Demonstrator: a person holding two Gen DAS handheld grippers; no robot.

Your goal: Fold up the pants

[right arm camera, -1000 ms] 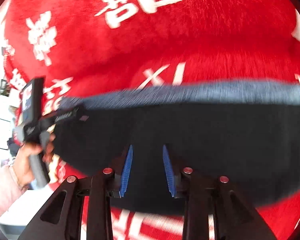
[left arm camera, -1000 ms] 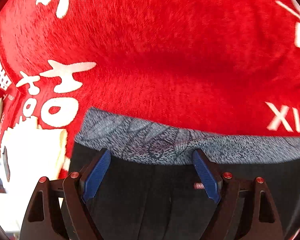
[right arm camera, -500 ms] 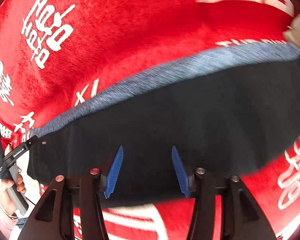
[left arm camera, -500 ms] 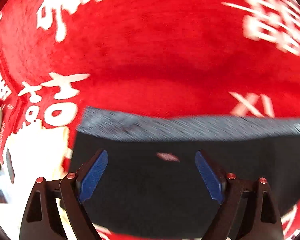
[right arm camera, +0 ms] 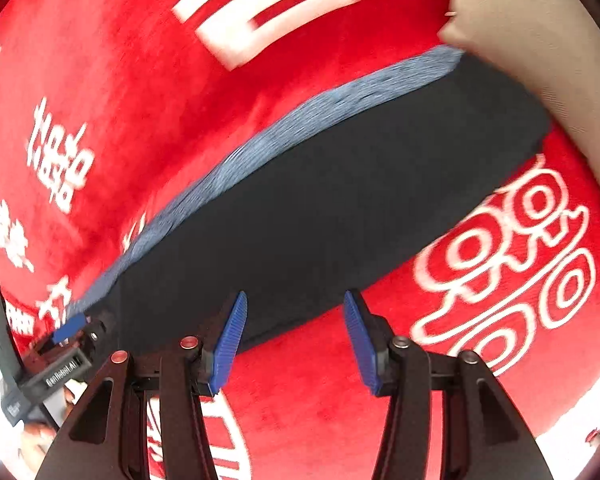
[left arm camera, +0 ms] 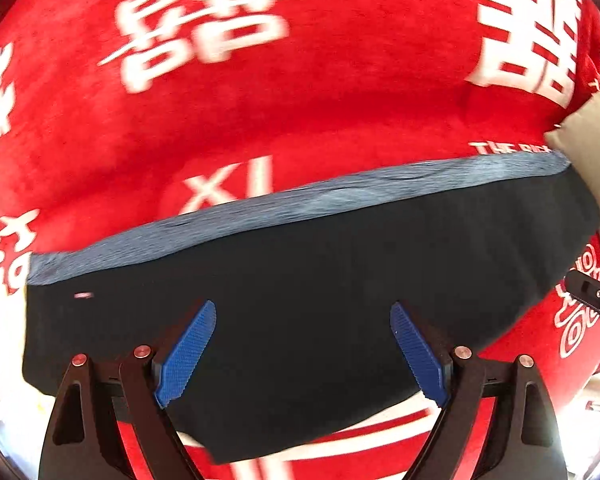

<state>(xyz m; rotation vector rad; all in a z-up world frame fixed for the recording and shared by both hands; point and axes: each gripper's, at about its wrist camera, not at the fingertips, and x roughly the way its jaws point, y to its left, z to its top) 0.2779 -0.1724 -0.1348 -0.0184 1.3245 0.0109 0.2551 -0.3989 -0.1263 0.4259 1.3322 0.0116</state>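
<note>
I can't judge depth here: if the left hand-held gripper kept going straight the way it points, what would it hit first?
Most likely the dark folded pants: the open left hand-held gripper points down at their middle, nothing between, though the gap is hard to judge.

A red plush cloth (left arm camera: 340, 92) (white characters printed across it) meets a beige cushion (right arm camera: 540, 32).

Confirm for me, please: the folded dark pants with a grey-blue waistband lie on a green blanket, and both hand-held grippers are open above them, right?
Not quite: the blanket is red with white lettering, not green, as both wrist views show. The rest holds: the folded dark pants lie on it, with the left hand-held gripper and right hand-held gripper open.
</note>
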